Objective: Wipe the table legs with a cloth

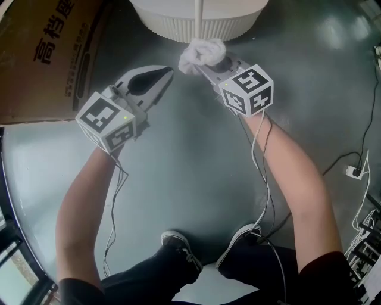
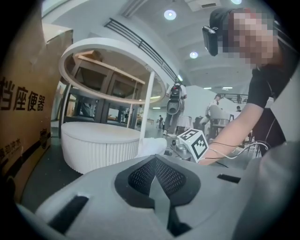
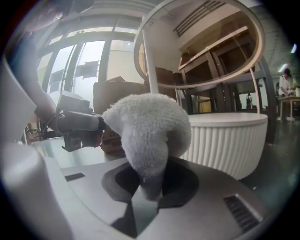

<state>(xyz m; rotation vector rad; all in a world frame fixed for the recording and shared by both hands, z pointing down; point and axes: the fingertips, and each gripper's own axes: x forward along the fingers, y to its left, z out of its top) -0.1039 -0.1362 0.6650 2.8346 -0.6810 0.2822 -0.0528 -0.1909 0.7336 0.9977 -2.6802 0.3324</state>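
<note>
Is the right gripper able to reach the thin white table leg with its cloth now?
Probably yes. The right gripper holds the cloth close to the table leg, with nothing between; the left gripper is aside.

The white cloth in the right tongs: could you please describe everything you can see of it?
The white cloth looks like fluffy terry, bunched into a rounded wad. The right tongs are shut on its lower end, so most of it bulges out beyond the tips. It is held right by the thin white table leg and the ribbed round base; whether it touches the leg I cannot tell.
</note>
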